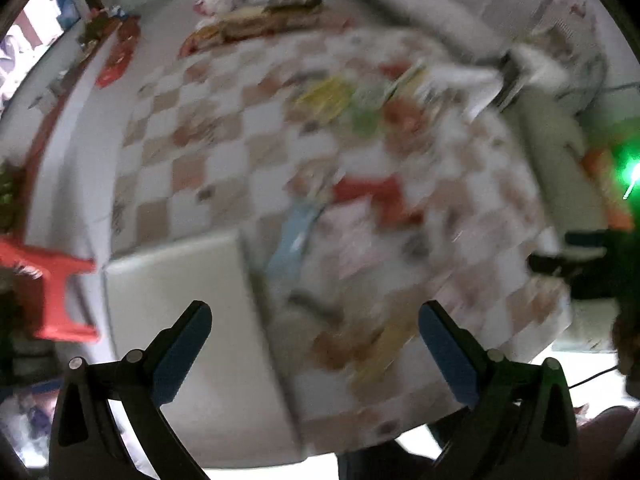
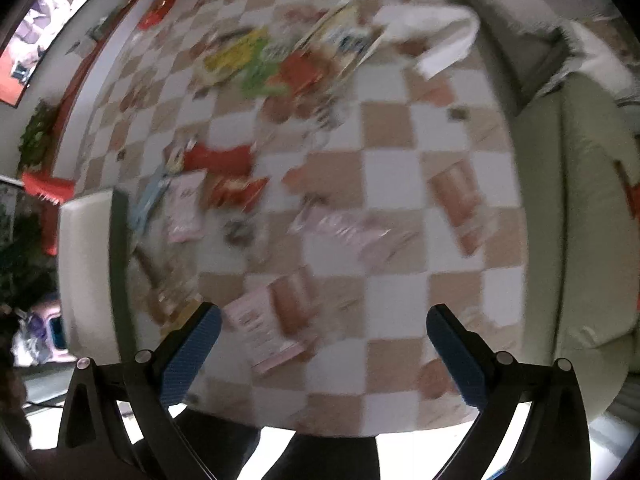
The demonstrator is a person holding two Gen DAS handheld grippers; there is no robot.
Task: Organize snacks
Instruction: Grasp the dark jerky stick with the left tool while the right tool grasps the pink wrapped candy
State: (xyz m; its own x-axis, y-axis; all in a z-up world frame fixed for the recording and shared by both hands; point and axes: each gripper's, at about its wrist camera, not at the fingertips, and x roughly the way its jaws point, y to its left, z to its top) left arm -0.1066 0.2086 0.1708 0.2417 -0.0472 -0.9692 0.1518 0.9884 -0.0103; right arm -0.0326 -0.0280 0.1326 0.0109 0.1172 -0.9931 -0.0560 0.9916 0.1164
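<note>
Both frames are motion-blurred, so we judge the step in hand to be an approach: neither pair of tongs has reached a snack.

**State of the tongs.** The left tongs (image 1: 315,322) stand wide open with nothing between the blue pads. The right tongs (image 2: 324,326) are likewise spread wide and empty.

**Location of the snacks.** The packets lie scattered on the checkered bench (image 2: 392,176). A pink packet (image 2: 262,330) lies just ahead of the right tongs, toward their left finger. A second pink packet (image 2: 184,208) and a red packet (image 2: 236,192) lie further ahead and to the left. A cluster of yellow, green and red packets (image 2: 264,60) sits well ahead, near the far side.

**Procedure.**
1. We slow the tongs until the view steadies.
2. We choose one packet, probably the nearest pink one.
3. We lower the open fingers to straddle a packet edge, since flat packets likely resist a grip from above.
4. We close gently; the wrappers probably crumple.

**Differences between views.** The left wrist view alone shows a red stool (image 1: 52,280) off the bench, left of the left tongs, and a green light (image 1: 632,172) at far right. The right wrist view alone shows the near bench edge, a pale green seat (image 2: 580,216) at right and white cloth (image 2: 436,36) well ahead.
</note>
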